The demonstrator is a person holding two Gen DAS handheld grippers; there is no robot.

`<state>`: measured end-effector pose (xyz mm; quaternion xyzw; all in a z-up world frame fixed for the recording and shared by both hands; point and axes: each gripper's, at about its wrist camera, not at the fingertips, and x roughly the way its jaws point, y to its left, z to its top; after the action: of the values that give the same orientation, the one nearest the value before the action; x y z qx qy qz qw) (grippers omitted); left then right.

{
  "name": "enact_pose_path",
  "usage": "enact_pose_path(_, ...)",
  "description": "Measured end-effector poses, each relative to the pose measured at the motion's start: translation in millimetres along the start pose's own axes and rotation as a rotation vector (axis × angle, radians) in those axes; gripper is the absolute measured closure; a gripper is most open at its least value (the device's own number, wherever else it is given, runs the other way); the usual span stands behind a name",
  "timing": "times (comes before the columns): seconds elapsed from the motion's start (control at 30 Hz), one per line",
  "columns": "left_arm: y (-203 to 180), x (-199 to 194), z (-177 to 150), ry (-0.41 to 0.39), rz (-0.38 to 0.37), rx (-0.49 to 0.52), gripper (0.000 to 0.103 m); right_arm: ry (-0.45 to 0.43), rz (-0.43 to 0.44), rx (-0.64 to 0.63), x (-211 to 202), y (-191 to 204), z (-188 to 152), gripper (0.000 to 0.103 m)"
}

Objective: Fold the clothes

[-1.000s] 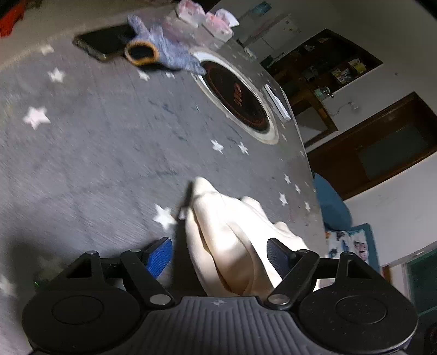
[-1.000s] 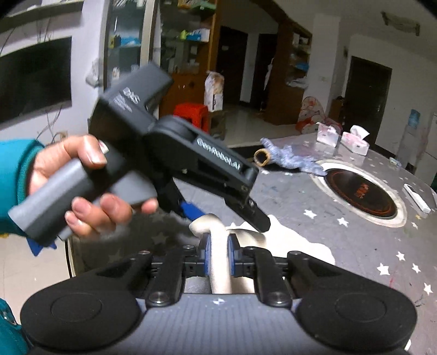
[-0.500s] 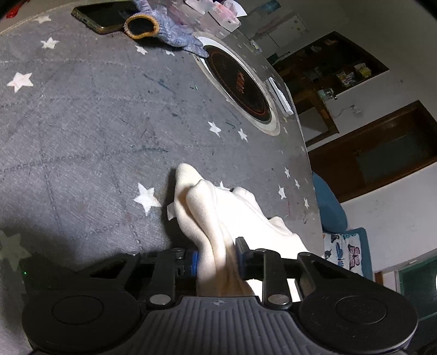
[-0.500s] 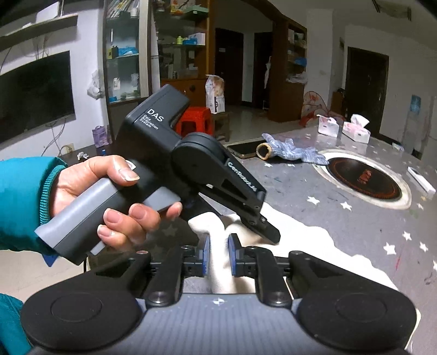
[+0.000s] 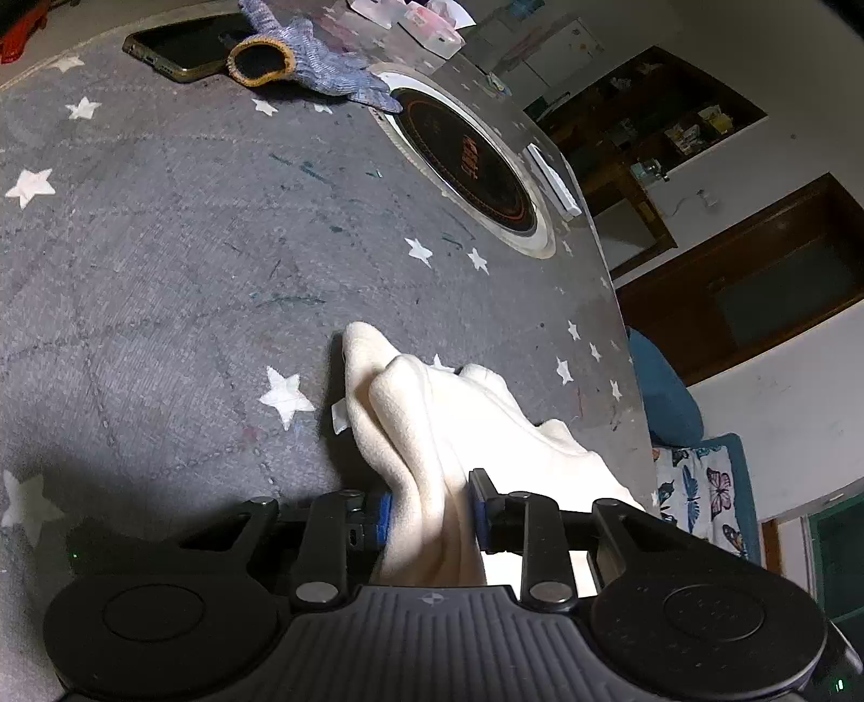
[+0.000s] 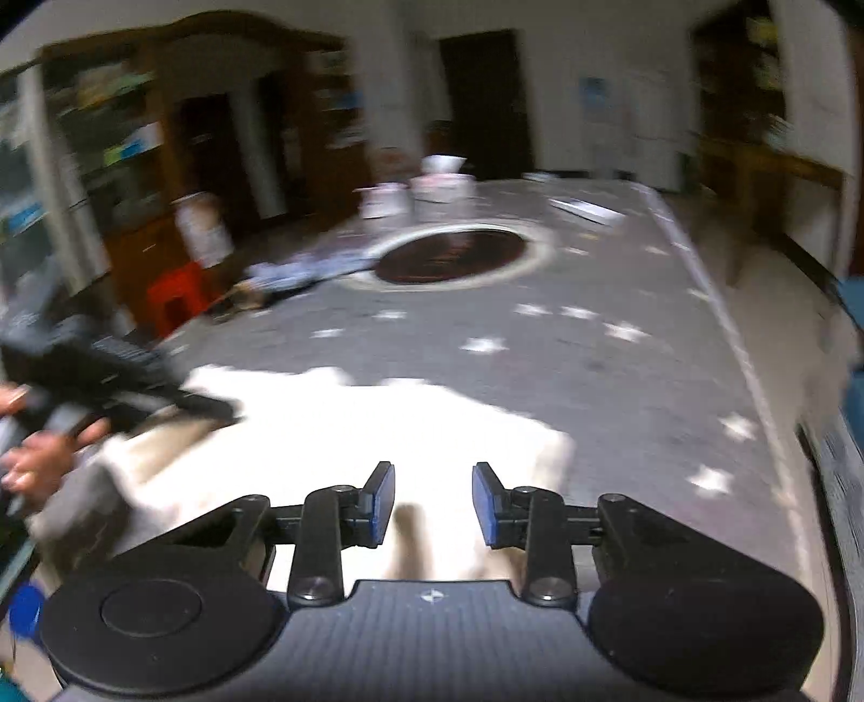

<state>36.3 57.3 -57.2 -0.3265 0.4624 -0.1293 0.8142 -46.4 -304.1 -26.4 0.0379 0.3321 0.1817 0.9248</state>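
While the left gripper [image 5: 432, 510] pinches a bunched fold of the cream garment [image 5: 432, 426] between its blue pads, the cloth rises from the jaws as a ridge whose long axis runs toward eleven o'clock in the left wrist view, ending in a rounded tip near a white star on the grey tablecloth [image 5: 162, 259]; its jaws have just eased apart a little but the pads press the fabric on both sides. The right gripper [image 6: 432, 505] has just been opening, its two pads standing a narrow gap apart with nothing between them, above the one garment, which spreads flat from nine to three o'clock across the near table in the blurred right wrist view. On the cloth lie one round black cooktop [image 5: 470, 162] at one o'clock, one blue knit glove [image 5: 313, 70] and one phone [image 5: 178, 48] at eleven to twelve o'clock, and two tissue packs [image 6: 410, 189] beyond. A hand [image 6: 38, 459] at nine o'clock grips the left tool.
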Motion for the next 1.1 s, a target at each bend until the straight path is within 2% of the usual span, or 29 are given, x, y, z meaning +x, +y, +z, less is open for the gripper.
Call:
enact_pose_path(0.23, -23.1, 1.3, -8.4, -0.020, 0.069, 0.185, 0.064, 0.003, -0.034, 0.128, 25.3, -35.5, -3.6, 0.068)
enact_pose_path(0.4, -39.3, 2.7, -15.7, -0.033, 0.131, 0.309, 0.068, 0.001, -0.027, 0.163, 37.9, -37.1, -7.6, 0.069)
enact_pose_path(0.47, -43.5, 2.9, -16.6, -0.033, 0.147, 0.337, 0.075, -0.002, -0.017, 0.162, 36.0, -34.7, -7.5, 0.090)
enact_pose_path(0.5, -45.4, 2.7, -16.7, -0.034, 0.152, 0.348, 0.079, -0.004, -0.007, 0.165, 35.6, -34.0, -6.7, 0.091)
enact_pose_path(0.77, -78.3, -2.4, -5.7, -0.065, 0.110, 0.440, 0.084, -0.118, -0.006, 0.122, 4.8, -24.2, 14.4, 0.094)
enact_pose_path(0.93, -111.6, 8.2, 1.4, -0.083, 0.090, 0.530, 0.084, -0.183, -0.046, 0.086, -15.3, -29.0, 35.2, 0.094)
enact_pose_path(1.1, -135.2, 28.2, 10.6, -0.072, 0.080, 0.575, 0.084, -0.218, -0.114, 0.082, -23.1, -47.3, 53.1, 0.094)
